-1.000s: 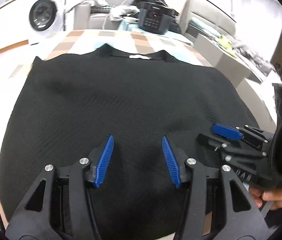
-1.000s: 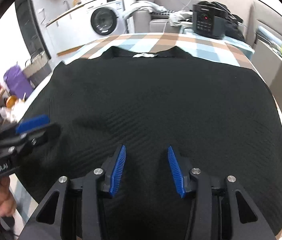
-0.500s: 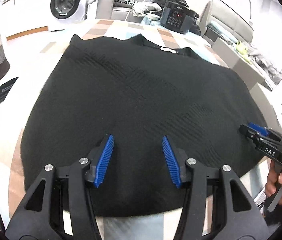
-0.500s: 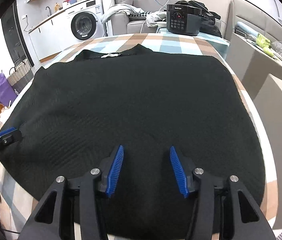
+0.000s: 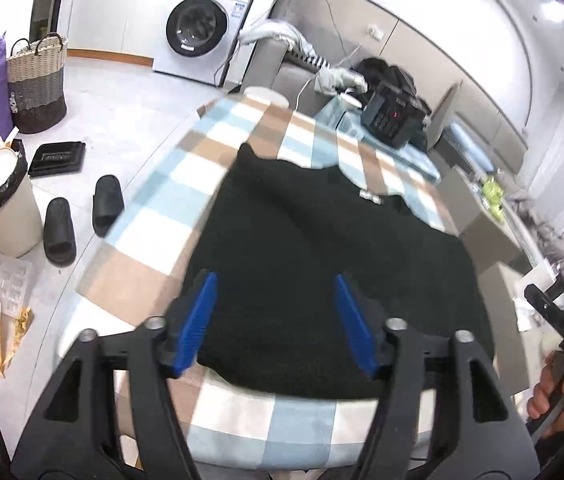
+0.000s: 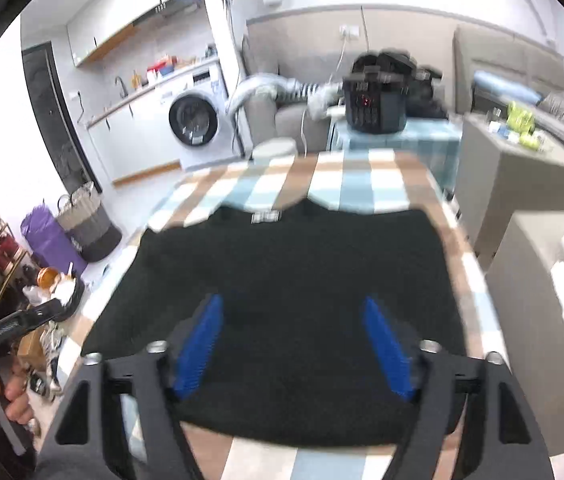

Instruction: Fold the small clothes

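Both claws stand open with nothing between the pads — the left gripper (image 5: 276, 322) and the right gripper (image 6: 296, 346) have just been opening wider, and each hangs above the near hem of the top (image 5: 322, 248), clear of the cloth.

That black knit lies flat and spread on the checked table (image 5: 154, 200), collar and white neck label (image 6: 265, 217) at the far end.

The step in hand looks like picking an edge for the first fold. To do it well, bring each claw down at a near corner, pinch only the top's own edge, not the tablecloth, and lift both sides evenly so the knit does not skew.

Writing: the label is too blurred to read; the right gripper's arm shows "DA5" or similar.
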The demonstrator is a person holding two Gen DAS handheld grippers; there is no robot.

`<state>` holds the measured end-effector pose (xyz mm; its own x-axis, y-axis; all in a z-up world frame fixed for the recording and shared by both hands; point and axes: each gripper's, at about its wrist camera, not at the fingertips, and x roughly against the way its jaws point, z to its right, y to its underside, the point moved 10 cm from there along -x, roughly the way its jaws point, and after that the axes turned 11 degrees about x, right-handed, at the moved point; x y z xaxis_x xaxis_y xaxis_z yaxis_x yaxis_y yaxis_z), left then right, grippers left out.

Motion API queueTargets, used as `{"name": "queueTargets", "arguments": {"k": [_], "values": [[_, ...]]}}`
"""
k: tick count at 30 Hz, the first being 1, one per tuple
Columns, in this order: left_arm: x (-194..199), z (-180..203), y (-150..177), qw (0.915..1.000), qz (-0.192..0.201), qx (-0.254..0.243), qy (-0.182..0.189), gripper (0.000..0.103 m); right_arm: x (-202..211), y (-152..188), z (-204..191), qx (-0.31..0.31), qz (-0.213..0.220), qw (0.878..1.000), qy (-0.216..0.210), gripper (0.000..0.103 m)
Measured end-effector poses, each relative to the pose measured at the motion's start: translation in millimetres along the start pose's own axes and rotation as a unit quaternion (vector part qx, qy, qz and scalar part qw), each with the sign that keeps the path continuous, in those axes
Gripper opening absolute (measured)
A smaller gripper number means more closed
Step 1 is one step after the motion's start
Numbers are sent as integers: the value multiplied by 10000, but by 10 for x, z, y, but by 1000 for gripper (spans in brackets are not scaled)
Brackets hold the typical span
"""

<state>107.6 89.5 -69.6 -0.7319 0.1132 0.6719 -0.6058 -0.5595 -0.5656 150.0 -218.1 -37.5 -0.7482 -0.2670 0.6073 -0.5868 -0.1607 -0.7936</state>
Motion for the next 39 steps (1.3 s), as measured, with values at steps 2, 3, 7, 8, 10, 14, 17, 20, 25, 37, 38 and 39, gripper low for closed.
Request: {"name": "queueTargets", "arguments": {"k": [2,3,7,8,10,14,17,20,25,37,38,39], "values": [[50,-119,-33,10000,17,42,-89,63,31,15,0,29,22,10000,38,84],[55,-184,-10,9999,-20,57,-150,63,-8,67,-7,11,-50,10000,36,84],[3,-516,252,9982,-361,380,-308,63,-206,366,-105,-74,-383,9991,-133,84],[-57,-558,313,9976,-421,465,-299,63,-269,444,-131,-116,-470,9987,-174,84],[-147,-655,490,9955,-559,719,-270,63,-386,572,-182,-166,-635,9975,-273,84],[-404,-667,721,9940,-658,779,-395,63,-571,716,-274,-161,-842,9955,-397,84],[-602,-597,816,9938,-730,708,-453,63,-611,726,-318,-119,-844,9953,-456,84],[-722,-486,826,9959,-546,532,-489,63,-652,737,-344,-95,-857,9950,-495,84],[-914,-316,807,9975,-217,331,-583,24,-757,824,-397,-81,-1015,9933,-547,84],[-661,-483,446,9960,281,716,-456,17,-878,874,-455,20,-1171,9914,-589,84],[-632,-425,411,9966,341,616,-438,17,-877,869,-457,13,-1163,9914,-598,84],[-598,-367,376,9970,401,516,-414,17,-865,865,-458,27,-1150,9916,-598,84]]}}
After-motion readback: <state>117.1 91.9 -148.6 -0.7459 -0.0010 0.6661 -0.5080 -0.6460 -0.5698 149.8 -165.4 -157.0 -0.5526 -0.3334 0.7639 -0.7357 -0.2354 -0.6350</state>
